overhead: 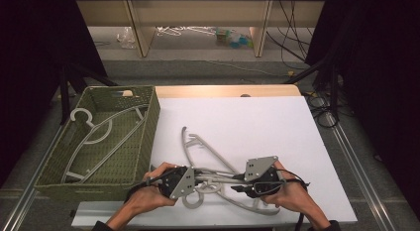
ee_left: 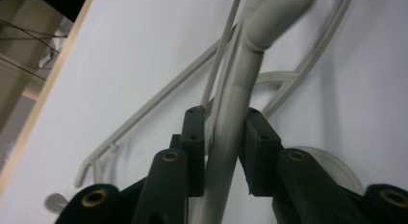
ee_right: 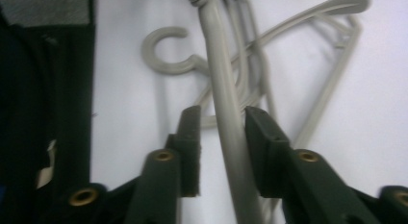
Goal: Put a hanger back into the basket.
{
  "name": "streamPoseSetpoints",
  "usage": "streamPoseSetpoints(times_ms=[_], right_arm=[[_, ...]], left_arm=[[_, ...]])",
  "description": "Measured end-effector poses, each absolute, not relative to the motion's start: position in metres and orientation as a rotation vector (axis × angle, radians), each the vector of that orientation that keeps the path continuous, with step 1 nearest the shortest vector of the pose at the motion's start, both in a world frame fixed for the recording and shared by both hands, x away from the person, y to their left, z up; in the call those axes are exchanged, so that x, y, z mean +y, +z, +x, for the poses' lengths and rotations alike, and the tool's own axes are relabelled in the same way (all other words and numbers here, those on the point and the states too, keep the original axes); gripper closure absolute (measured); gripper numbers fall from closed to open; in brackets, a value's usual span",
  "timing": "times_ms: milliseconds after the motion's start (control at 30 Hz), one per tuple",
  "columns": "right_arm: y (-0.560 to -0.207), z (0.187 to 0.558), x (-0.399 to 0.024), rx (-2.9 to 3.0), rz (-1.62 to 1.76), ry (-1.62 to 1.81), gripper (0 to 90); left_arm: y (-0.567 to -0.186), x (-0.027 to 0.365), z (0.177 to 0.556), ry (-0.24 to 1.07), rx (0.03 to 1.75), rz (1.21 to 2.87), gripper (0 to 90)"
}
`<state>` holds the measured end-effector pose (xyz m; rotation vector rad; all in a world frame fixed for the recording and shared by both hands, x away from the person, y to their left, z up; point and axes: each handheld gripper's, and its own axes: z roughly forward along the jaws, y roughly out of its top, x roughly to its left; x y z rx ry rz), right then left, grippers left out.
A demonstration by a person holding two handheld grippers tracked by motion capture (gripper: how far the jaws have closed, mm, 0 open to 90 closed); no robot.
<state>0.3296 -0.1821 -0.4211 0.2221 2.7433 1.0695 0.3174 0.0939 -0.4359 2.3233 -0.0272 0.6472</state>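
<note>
Left gripper [ee_left: 223, 152] clamps a grey hanger bar [ee_left: 231, 137]; right gripper [ee_right: 221, 152] apparently straddles it loosely.

Each hand-held gripper [overhead: 200, 181]: black body, grey three-cornered screwed plate, brass-pinned black jaws, trailing cable.

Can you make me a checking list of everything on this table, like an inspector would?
Surface: white table top, wooden edge at the back.
Job's things: grey hangers tangled near the front.
Clutter: green basket at the left with one more hanger inside.
Grippers: left gripper pressing a hanger bar; right gripper open around a bar.
Cables: black ones on the floor at the right.
Surroundings: wooden shelf behind, dark curtains.
</note>
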Motion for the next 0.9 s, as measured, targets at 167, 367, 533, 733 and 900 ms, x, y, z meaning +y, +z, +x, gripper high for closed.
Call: streamPoseSetpoints(times_ms=[167,367,533,733,900], right_arm=[[-0.416,0.333,-0.185,2.614,0.356,1.129,49.6],[-0.404,0.335,-0.193,2.436,0.540,1.264,37.1],[-0.396,0.330,-0.194,2.382,0.580,1.314,34.1],[-0.399,0.321,-0.186,2.442,0.542,1.307,34.8],[-0.402,0.318,-0.185,2.480,0.529,1.296,34.7]], left_arm=[[-0.430,0.090,0.320,0.658,-0.010,2.316,78.7],[-0.425,0.091,0.326,0.602,0.145,2.295,78.9],[-0.420,0.096,0.334,0.543,0.326,2.250,78.9],[-0.411,0.104,0.339,0.420,0.513,2.169,78.9],[-0.406,0.111,0.340,0.348,0.619,2.111,78.9]])
